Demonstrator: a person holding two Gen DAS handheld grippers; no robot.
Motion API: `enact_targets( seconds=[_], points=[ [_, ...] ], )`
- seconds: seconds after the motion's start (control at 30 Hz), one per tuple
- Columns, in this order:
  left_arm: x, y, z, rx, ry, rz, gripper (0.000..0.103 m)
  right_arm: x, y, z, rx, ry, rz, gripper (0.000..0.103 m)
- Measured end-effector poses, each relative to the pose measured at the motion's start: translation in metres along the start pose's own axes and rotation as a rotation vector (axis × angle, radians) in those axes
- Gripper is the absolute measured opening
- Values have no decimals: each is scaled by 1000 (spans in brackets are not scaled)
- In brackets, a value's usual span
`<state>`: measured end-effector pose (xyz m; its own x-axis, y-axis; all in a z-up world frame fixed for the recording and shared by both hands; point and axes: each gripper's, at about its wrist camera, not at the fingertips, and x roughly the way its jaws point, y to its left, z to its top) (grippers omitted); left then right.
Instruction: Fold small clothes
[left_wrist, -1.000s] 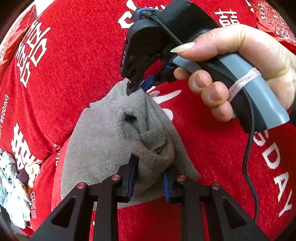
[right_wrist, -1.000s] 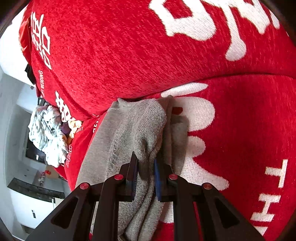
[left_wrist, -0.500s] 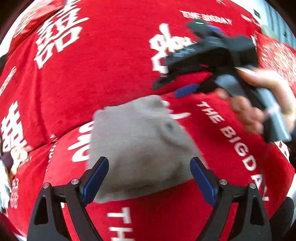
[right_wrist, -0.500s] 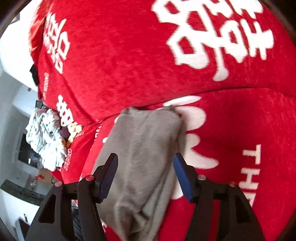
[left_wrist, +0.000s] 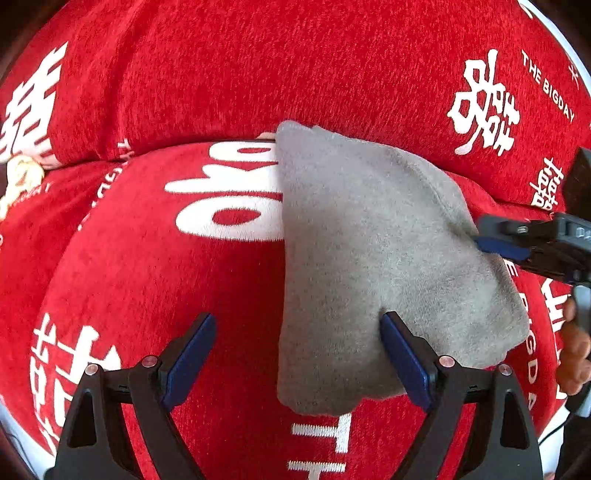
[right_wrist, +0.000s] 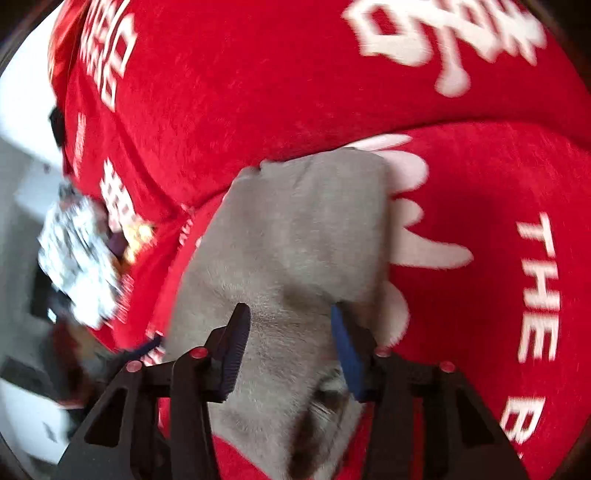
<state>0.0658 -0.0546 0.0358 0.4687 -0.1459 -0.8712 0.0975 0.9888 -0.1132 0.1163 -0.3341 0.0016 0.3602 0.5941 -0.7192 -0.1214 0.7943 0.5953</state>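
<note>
A grey folded garment is laid flat on a red cover with white lettering, reaching back to the seam under the cushion at 12 o'clock. The left gripper is held low over it with fingers spread wide, nothing grasped; its right pad is pressed against the cloth. The right gripper is likewise released, its fingers set astride the garment's near end. A patterned bundle is seen at 9 o'clock.

Both grippers have released the grey garment.
</note>
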Motion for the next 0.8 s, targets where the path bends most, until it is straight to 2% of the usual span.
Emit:
enact_targets(
  seconds=[0.03, 0.07, 0.17, 0.3, 0.33, 0.37, 0.4, 0.43, 0.47, 0.57, 0.73, 0.8],
  points=[
    [-2, 1, 0, 0, -6, 3, 90, -9, 2, -5, -15, -18, -63, 59],
    [-6, 3, 1, -1, -9, -7, 90, -17, 5, -11, -39, -34, -85, 60],
    [-25, 11, 3, -28, -50, -56, 90, -32, 18, -28, -68, -47, -66, 60],
    [-28, 23, 1, -48, -55, -30, 90, -36, 41, -59, -133, -57, -64, 62],
    [-25, 27, -1, -58, -41, -27, 90, -29, 46, -69, -151, -57, -96, 62],
    [-22, 30, -3, -66, -31, -30, 90, -23, 48, -73, -170, -52, -137, 60],
    [-19, 32, -5, -69, -24, -36, 90, -17, 49, -76, -178, -41, -169, 51],
    [-17, 33, -7, -67, -19, -35, 90, -8, 46, -82, -181, -7, -197, 18],
    [-15, 33, -8, -60, -14, -30, 90, -5, 42, -85, -160, 1, -190, 13],
    [-13, 32, -11, -48, -9, -12, 91, -19, 40, -89, -160, -59, -202, 6],
    [-12, 20, -14, 23, -16, 47, 91, -23, 26, -91, -119, -50, -185, 7],
    [-21, 19, -11, 29, -25, 35, 91, -37, 29, -90, -114, -64, -154, 9]
  ],
)
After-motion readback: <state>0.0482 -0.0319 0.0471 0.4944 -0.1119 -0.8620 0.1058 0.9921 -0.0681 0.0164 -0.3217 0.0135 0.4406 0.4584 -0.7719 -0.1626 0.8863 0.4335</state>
